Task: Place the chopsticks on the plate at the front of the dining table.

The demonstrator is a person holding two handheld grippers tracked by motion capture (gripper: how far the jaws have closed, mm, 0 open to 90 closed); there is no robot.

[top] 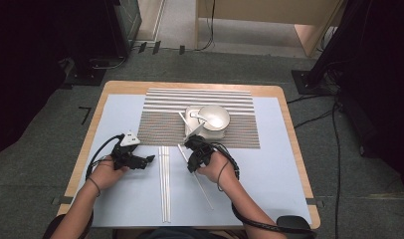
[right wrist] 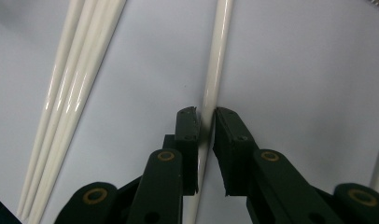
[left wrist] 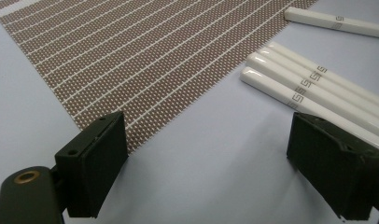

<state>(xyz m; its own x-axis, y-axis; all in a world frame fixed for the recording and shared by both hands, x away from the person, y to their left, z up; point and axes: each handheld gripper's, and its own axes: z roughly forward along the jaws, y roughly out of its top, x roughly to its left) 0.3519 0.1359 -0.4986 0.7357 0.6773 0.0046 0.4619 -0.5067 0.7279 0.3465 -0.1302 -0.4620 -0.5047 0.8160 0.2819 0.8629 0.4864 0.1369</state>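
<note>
High view: right gripper (top: 194,149) sits over 1 loose chopstick (top: 196,175) on the blue mat (top: 269,164), beside the bundle (top: 164,184). Left gripper view: jaws spread, empty. Right gripper view: jaws pinching that chopstick (right wrist: 214,70). Looks like the grab step; next probably a level lift.

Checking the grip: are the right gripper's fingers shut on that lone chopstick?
Shut: the right gripper has its fingers pressed against both sides of the lone chopstick.

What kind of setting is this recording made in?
Probably a lab set up as a dining spot: a wooden table with a striped placemat, white chopsticks and a bowl, cables across carpeted floor.
</note>
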